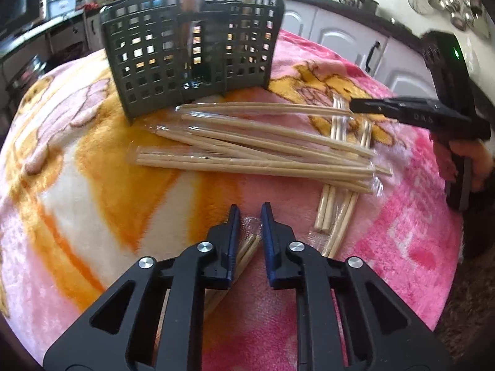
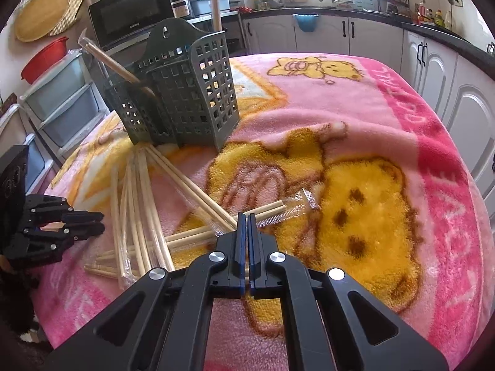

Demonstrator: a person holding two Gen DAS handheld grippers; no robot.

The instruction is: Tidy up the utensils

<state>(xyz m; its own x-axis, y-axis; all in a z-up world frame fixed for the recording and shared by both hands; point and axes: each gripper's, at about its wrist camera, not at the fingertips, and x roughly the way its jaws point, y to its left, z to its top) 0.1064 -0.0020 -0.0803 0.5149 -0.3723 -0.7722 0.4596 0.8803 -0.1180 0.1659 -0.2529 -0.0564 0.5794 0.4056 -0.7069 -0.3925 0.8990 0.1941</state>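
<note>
Two grippers sat low over the blanket [image 2: 386,117] as I watched. The left gripper [image 1: 250,213] had a wrapped pair [image 1: 247,247] between its fingers, the jaws narrowed about it but a gap still showing at the tips. The right gripper [image 2: 247,221] was pinched tight on another pair's [image 2: 278,208] wrapper. More chopsticks [image 1: 256,151] lay scattered before the basket [image 1: 191,52] — two packs [image 2: 215,3] stood inside it.
</note>
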